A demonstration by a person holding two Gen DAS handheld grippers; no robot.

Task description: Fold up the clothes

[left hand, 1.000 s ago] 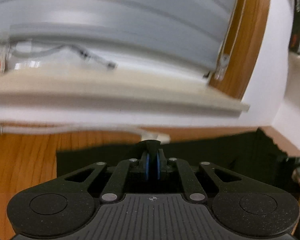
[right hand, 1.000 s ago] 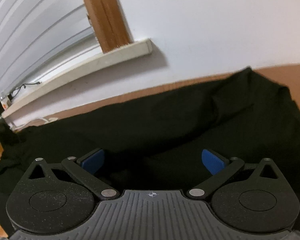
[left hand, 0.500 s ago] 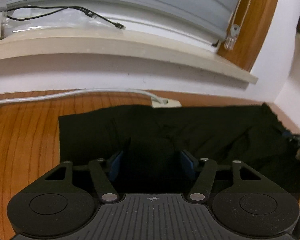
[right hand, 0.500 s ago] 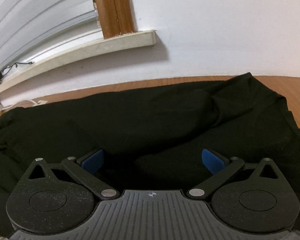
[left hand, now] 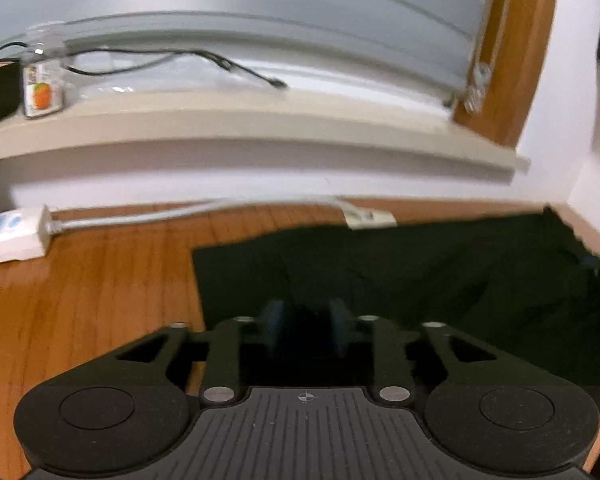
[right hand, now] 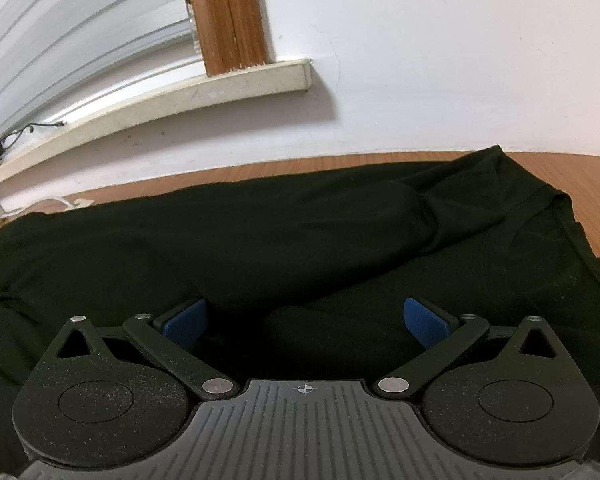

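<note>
Down on the wooden tabletop (left hand: 100,280) a black shirt (right hand: 300,232) lies spread out, its far edge near the white wall (right hand: 440,60) below the window sill (left hand: 240,128). Over the shirt's left end hangs the left gripper (left hand: 305,326); its jaws are opening, with dark cloth seen in the gap but the pads not pressing on it. The right gripper (right hand: 305,320) hovers over the middle of the shirt, its blue pads (right hand: 424,322) wide apart and a soft fold of cloth rising between them, untouched. Beyond the shirt a white power strip (left hand: 12,232) and its cable (left hand: 188,212) lie on the tabletop by the wall.
</note>
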